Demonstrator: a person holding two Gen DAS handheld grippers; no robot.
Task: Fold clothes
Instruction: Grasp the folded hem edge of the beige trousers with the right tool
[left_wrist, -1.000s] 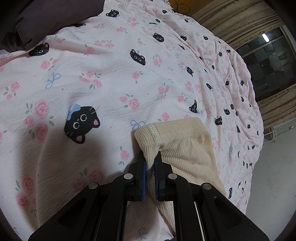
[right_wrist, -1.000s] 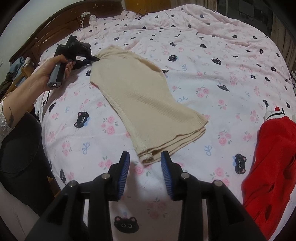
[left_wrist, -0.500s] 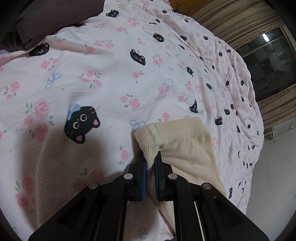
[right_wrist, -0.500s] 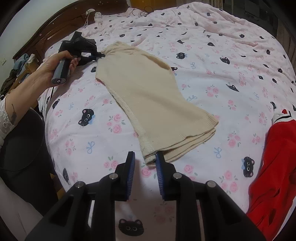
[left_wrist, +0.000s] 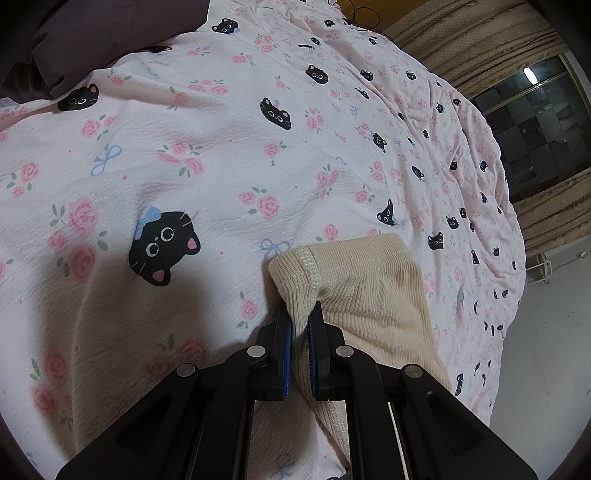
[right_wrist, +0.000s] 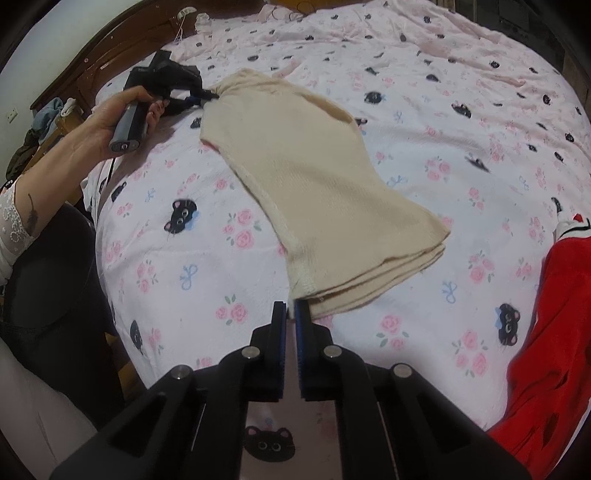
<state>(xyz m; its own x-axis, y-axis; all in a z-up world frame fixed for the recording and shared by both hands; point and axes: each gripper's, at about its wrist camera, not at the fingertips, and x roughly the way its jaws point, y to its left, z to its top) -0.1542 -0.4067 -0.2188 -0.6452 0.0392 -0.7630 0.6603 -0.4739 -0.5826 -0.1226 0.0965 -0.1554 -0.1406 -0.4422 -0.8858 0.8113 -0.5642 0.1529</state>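
Observation:
A beige ribbed knit garment (right_wrist: 314, 177) lies folded flat on the pink cat-print bedcover (right_wrist: 461, 110), stretched from far left to near centre. My left gripper (left_wrist: 301, 314) is shut on its hemmed corner (left_wrist: 295, 269); in the right wrist view that same left gripper (right_wrist: 211, 96) pinches the garment's far end, held by a person's hand (right_wrist: 122, 110). My right gripper (right_wrist: 290, 308) has its jaws together on the near corner of the garment's wide end, with a little cloth between the blue pads.
A red garment (right_wrist: 554, 332) lies at the right edge of the bed. A dark pillow (left_wrist: 92, 37) sits at the far left, and a wooden headboard (right_wrist: 92, 62) runs behind it. The person's dark-clothed body stands at the bed's left side.
The right gripper's jaws closed from well apart to together, moving onto the garment's near corner. The left gripper and its grip stayed the same.

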